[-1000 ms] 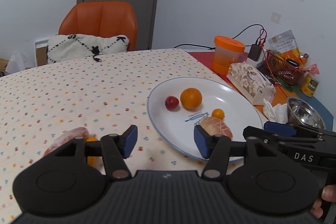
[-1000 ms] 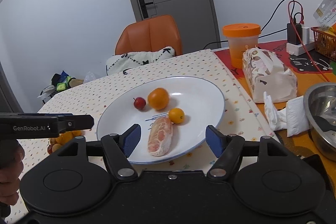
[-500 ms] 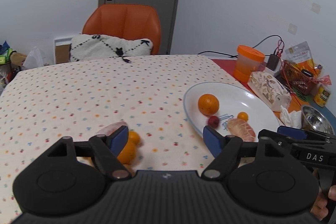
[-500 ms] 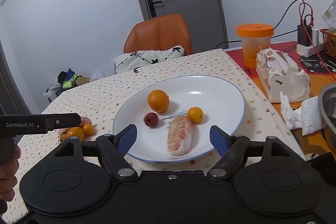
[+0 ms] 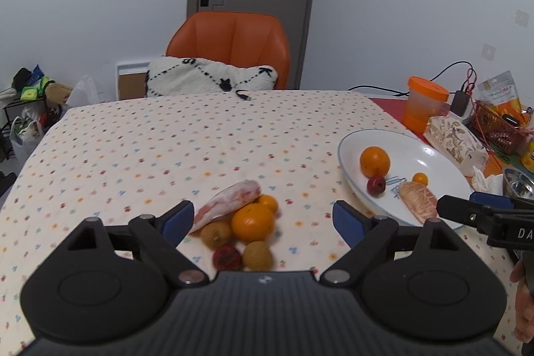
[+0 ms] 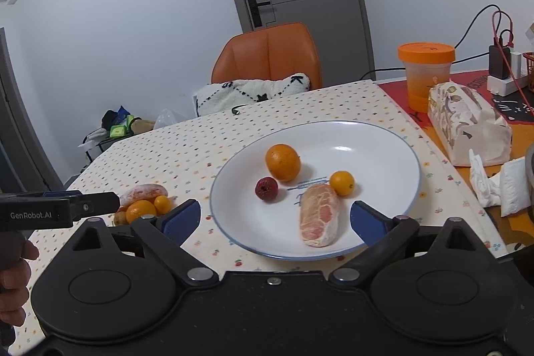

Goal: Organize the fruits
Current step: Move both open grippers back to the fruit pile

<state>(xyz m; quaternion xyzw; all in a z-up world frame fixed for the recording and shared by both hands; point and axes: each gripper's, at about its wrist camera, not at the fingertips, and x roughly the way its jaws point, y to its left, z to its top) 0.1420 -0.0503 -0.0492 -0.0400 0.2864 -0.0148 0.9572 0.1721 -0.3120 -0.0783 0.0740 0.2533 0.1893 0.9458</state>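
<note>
A small heap of fruit lies on the dotted tablecloth: a peeled pomelo wedge [image 5: 227,202], an orange [image 5: 252,221], a small kumquat [image 5: 269,202], two brown longans [image 5: 257,255] and a dark red fruit [image 5: 227,257]. My left gripper [image 5: 263,217] hangs open just over this heap, holding nothing. The white plate [image 6: 377,142] holds an orange [image 6: 283,161], a red fruit [image 6: 266,188], a kumquat [image 6: 342,183] and a pomelo wedge [image 6: 319,219]. My right gripper [image 6: 275,217] is open at the plate's near rim, empty.
An orange-lidded jar [image 6: 425,74], a patterned tissue pack [image 6: 467,120] and crumpled tissues [image 6: 497,182] sit right of the plate. A steel bowl [image 5: 519,186] and a red basket [image 5: 497,129] stand further right. An orange chair [image 5: 230,45] with a cushion is behind the table.
My left gripper has swung left, away from the plate, and now hangs over the fruit heap on the cloth. The right gripper has drawn back slightly and stays open at the plate.
</note>
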